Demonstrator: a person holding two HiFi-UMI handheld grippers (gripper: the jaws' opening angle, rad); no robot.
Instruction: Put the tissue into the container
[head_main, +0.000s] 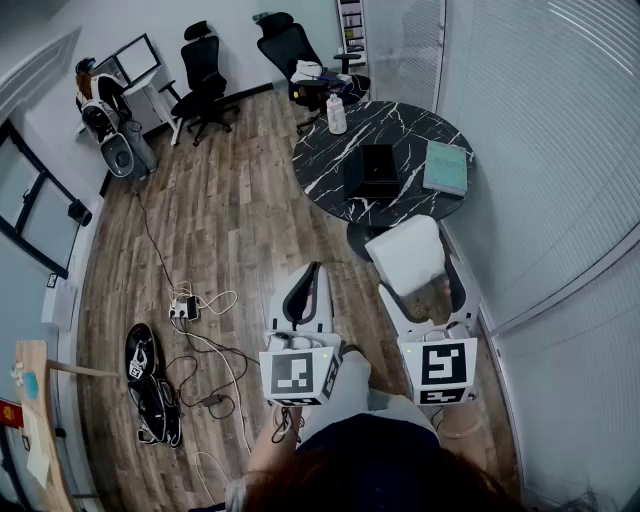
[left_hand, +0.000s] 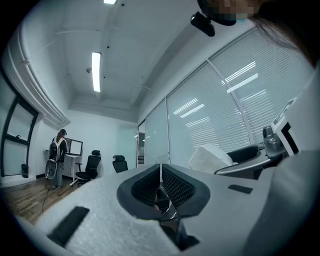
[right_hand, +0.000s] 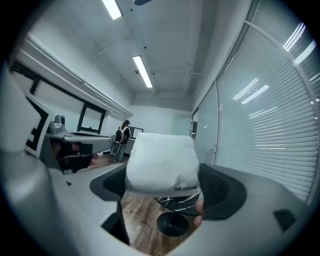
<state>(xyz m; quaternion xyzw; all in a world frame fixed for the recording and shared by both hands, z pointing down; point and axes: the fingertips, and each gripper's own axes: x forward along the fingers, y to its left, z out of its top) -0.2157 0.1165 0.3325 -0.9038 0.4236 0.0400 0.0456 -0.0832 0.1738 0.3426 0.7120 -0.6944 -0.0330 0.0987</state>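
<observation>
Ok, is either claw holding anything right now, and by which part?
The right claw grips the white tissue pack across its two opposite sides. The left claw is shut and empty.

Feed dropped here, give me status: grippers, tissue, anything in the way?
Left gripper shut, empty. Right gripper clamped on tissue pack. Container on table ahead; nothing seen blocking.

Wood-plank floor (head_main: 220, 230), glossy black marble-look table (head_main: 400, 125), and a matt white tissue pack (right_hand: 162, 160), perhaps plastic-wrapped.
</observation>
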